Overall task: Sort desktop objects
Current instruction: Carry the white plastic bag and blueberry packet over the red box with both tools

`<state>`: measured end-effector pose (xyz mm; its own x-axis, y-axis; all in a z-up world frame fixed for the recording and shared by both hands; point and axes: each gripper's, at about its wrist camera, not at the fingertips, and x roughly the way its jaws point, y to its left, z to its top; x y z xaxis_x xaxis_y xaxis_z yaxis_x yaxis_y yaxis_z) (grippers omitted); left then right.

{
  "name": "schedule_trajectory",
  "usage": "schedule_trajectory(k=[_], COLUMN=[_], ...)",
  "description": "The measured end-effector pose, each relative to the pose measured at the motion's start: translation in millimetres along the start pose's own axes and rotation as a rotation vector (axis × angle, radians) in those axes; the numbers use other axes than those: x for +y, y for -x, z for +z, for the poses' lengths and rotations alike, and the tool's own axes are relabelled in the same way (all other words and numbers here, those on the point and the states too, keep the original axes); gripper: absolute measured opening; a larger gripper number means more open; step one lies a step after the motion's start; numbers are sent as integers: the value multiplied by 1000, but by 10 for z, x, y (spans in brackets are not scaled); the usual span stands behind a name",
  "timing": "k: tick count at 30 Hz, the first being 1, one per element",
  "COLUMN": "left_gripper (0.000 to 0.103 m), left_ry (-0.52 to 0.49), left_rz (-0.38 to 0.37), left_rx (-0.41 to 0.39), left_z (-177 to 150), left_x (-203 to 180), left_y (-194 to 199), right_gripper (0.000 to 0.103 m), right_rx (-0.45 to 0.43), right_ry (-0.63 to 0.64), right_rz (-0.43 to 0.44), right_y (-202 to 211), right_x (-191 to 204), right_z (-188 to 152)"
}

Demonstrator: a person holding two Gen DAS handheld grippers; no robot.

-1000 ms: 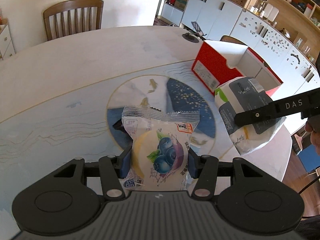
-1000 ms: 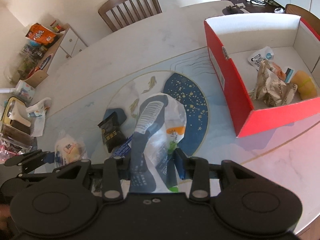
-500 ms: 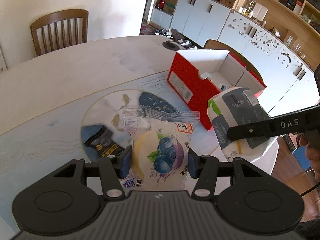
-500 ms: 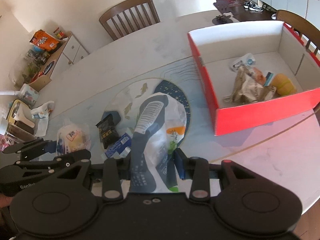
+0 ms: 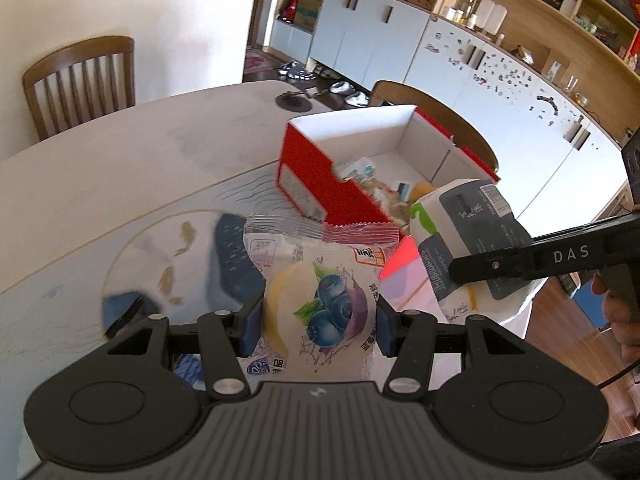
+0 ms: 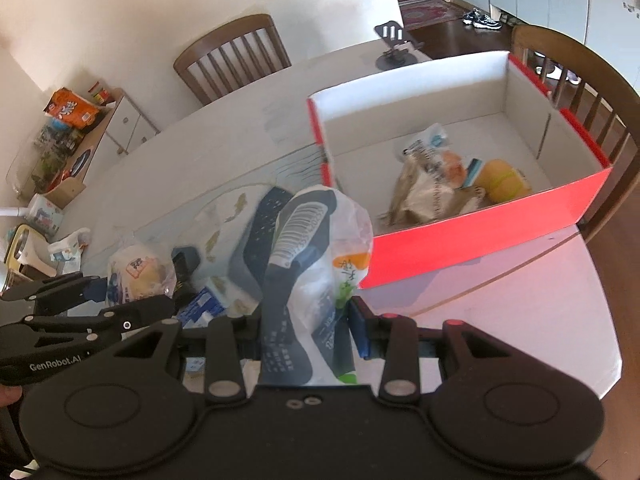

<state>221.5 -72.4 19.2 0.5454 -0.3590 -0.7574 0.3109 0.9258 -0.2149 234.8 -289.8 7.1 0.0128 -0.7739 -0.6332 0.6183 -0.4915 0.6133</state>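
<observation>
On the left, the left gripper point(image 5: 318, 322) has its fingers clamped on a glossy clear blueberry snack packet point(image 5: 320, 300) with a crimped top edge, held above the pale marbled bench point(image 5: 120, 168). To its right stands the red cardboard box point(image 6: 480, 240), white inside, with crumpled wrappers and a yellow roll at its bottom. Rightmost, the right gripper point(image 6: 306, 326), marked "DAS", pinches a puffy white-and-navy plastic bag point(image 6: 316, 248) bearing a barcode, just beside the box.
</observation>
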Motion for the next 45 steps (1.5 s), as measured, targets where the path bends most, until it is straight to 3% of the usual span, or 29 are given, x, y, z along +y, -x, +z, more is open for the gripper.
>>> schedule_trajectory(k=[23,45], left_gripper=[53,53], left_ry=[-69,-137], left_rz=[-41,-25], left_rx=[-17,3], left_z=[619,1069], left_x=[-852,-1080], left_y=[-618,-1165], right_gripper=[38,38], right_rx=[-81,-116], right_ry=[-14,-37], right_rz=[-36,-106], right_y=[286,33], right_x=[-787,-1423], right_z=[366,1103])
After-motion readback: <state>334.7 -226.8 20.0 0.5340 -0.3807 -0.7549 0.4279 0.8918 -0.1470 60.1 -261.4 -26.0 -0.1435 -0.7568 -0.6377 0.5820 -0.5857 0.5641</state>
